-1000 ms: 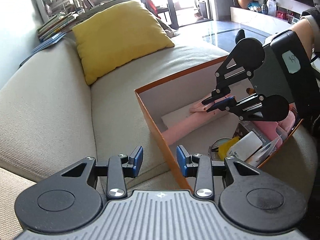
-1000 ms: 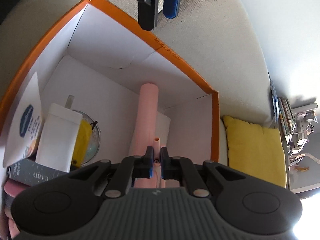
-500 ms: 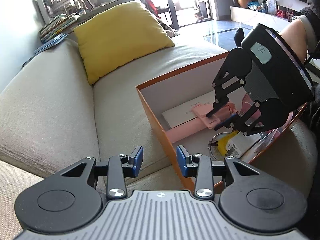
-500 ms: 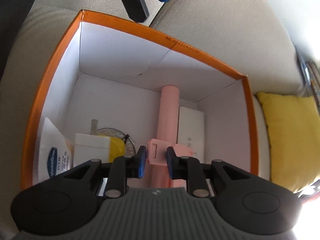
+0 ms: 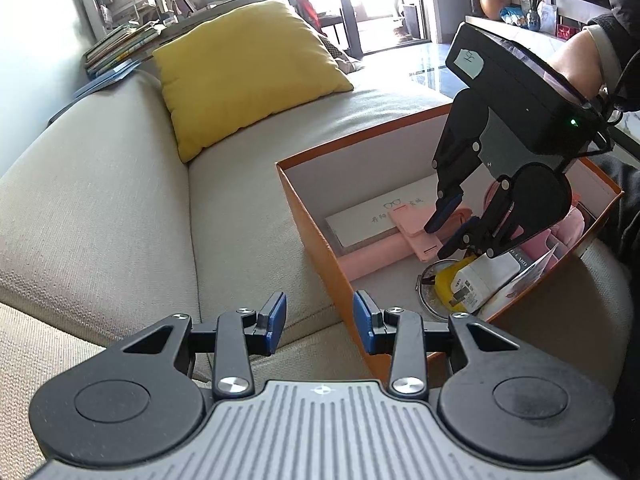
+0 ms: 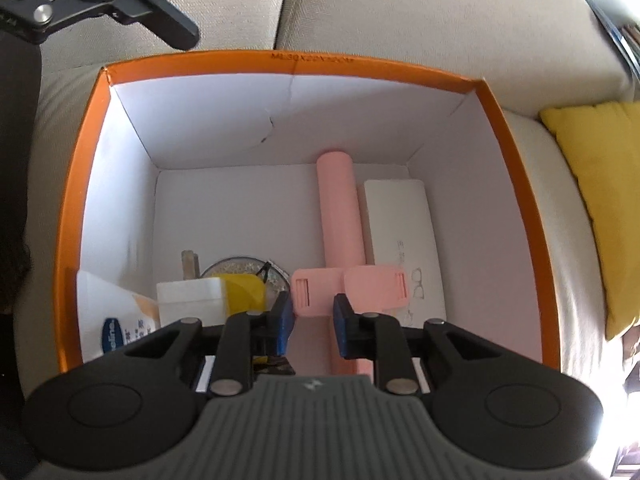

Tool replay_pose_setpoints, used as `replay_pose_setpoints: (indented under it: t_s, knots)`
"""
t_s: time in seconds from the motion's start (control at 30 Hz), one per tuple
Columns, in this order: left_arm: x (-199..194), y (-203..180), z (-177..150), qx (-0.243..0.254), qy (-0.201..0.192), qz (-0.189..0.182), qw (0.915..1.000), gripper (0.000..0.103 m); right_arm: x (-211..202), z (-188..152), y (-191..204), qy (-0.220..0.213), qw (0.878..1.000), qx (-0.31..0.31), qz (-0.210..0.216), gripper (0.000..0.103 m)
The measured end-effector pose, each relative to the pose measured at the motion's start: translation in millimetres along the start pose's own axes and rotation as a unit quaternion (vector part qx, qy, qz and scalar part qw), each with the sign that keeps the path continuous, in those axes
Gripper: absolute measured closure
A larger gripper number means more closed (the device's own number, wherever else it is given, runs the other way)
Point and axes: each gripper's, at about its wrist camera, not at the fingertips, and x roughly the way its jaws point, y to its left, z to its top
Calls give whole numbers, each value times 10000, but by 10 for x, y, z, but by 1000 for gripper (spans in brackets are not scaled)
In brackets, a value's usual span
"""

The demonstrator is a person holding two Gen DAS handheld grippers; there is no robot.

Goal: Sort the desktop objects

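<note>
An orange box [image 6: 516, 184] with white inner walls sits on a beige sofa [image 5: 120, 208], filling the middle of my right wrist view. On its floor, toward the right, a pink tube [image 6: 340, 216] lies lengthwise beside a flat white case [image 6: 400, 232] printed with a glasses drawing. A flat pink folding piece [image 6: 348, 284] rests across the tube, and its right end lies over the white case. In the lower left corner of the box are a round mesh strainer [image 6: 236, 266], something yellow [image 6: 244, 290], a white block [image 6: 188, 298] and a white pouch with a blue label [image 6: 116, 320]. My right gripper [image 6: 312, 316] points steeply down into the box; its blue pads have just been opening and stand narrowly apart above the pink piece, pressing on nothing. In the left wrist view, my left gripper [image 5: 320, 322] hangs at the bottom of the frame outside the box's near corner, tilted downward, pads moderately apart and empty. A yellow cushion [image 5: 248, 68] leans at the upper centre.
</note>
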Motion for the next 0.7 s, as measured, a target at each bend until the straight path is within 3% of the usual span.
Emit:
replay_pose_setpoints:
  t_s: [0.1, 0.37, 0.7]
  knots:
    - [-23, -11, -15, -8, 1, -12, 10000, 60, -74, -180, 117, 53, 9997, 249, 27, 77]
    - [-167, -108, 15, 34, -71, -20, 10000, 60, -287, -138, -27, -217, 9977, 614, -182, 75]
    - [-592, -380, 155, -40, -519, 52, 9986, 57, -987, -184, -55, -711, 9810, 1550, -924, 74]
